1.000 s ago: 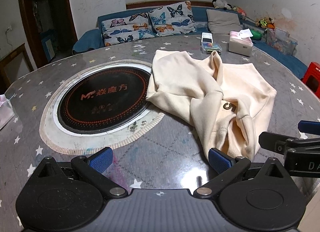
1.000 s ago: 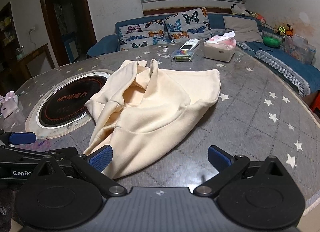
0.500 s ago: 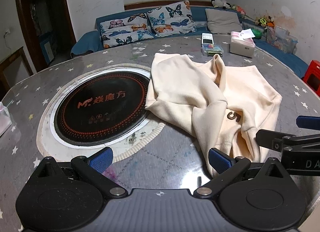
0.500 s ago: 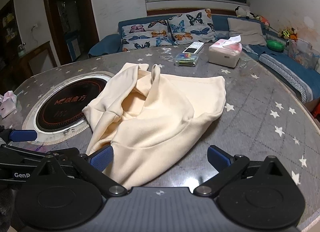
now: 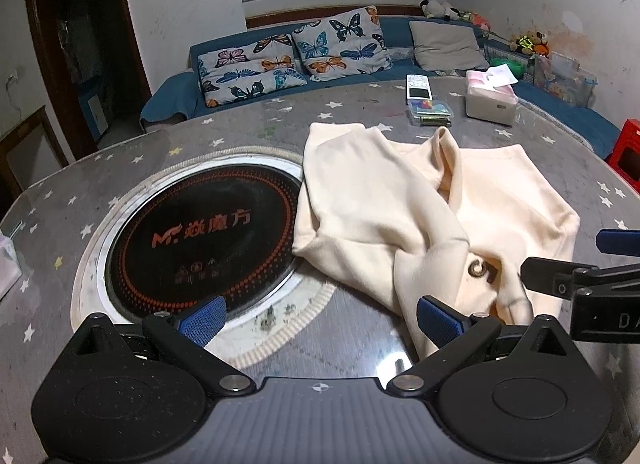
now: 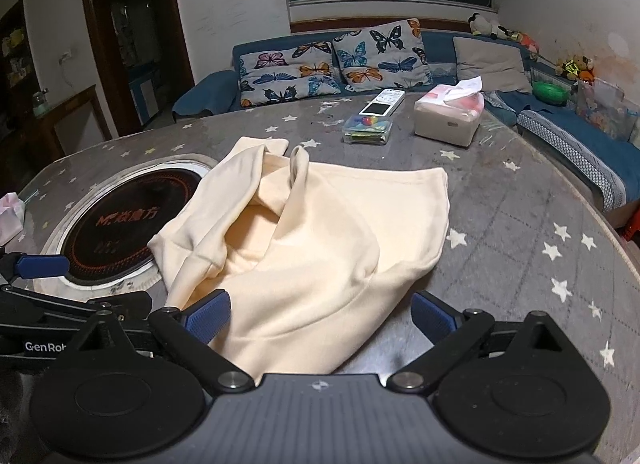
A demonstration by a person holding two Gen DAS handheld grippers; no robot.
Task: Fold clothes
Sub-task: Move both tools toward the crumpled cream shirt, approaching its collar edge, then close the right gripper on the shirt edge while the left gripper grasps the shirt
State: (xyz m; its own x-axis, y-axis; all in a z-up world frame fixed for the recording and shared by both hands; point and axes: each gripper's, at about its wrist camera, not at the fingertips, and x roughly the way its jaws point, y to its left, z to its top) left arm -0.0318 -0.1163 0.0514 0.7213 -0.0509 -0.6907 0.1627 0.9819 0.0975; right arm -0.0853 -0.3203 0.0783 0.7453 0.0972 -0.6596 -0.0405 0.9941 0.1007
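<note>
Getting ready to grab the top: no fold made yet.

On the left of the bench (image 5: pixel 100 191) is a round black hob (image 5: pixel 200 232). The left tongs (image 5: pixel 320 316) hang over the bench edge near it, wide open and holding nothing. The cream top (image 5: pixel 400 203) lies in a messy heap just right of the hob, with one edge lying over the hob's rim. Only the heap's near corner reaches the right-hand pad of the left tongs. The right tongs (image 6: pixel 322 316) are wide open too and hold nothing; the near hem of the top (image 6: pixel 312 264) sits right between their two pads. I think the job is at its start: the top must first be pulled flat. Next, each pair of tongs should dip down and pinch a near corner of the hem. Far back sit a tissue box (image 6: pixel 448 119) and a remote (image 6: pixel 382 103), well apart from the top.
</note>
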